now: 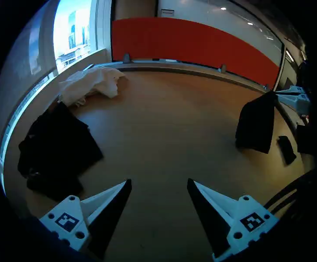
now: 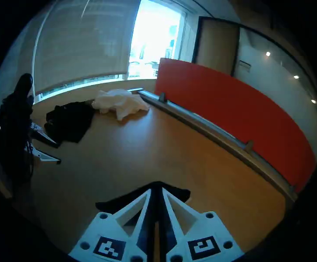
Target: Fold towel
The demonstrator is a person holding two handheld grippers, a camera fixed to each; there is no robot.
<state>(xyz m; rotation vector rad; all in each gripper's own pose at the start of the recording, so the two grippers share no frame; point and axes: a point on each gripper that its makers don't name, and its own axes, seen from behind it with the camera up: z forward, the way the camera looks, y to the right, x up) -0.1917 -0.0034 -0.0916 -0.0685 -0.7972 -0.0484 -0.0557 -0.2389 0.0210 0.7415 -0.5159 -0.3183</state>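
I am looking across a wooden counter [image 1: 171,126] through two fisheye cameras. In the left gripper view, my left hand-held gripper [image 1: 159,181] has its two fingers spread wide apart with nothing between them, over bare wood.

In the right gripper view, my right hand-held gripper [image 2: 157,190] has its fingers drawn almost together. They pinch a black towel [image 2: 178,193], and its cloth spreads out to either side of the fingertips.

Seen from the left gripper view, this towel [image 1: 255,124] hangs as a dark drape from the right hand-held gripper [image 1: 286,97], close to the counter's right edge. Its lower hem looks to touch the wood. Just beside it, nearer that edge, lies a small dark object [image 1: 286,149] that I cannot identify.

A heap of dark cloth [image 1: 56,150] sits by the counter's left edge. A crumpled white cloth [image 1: 93,83] lies in the far left corner, below a bright window [image 1: 73,35]. A red partition [image 1: 193,43] runs along the far edge.

In the right gripper view, the left hand-held gripper [image 2: 56,153] appears at the left, held by a person's dark sleeve [image 2: 14,126].
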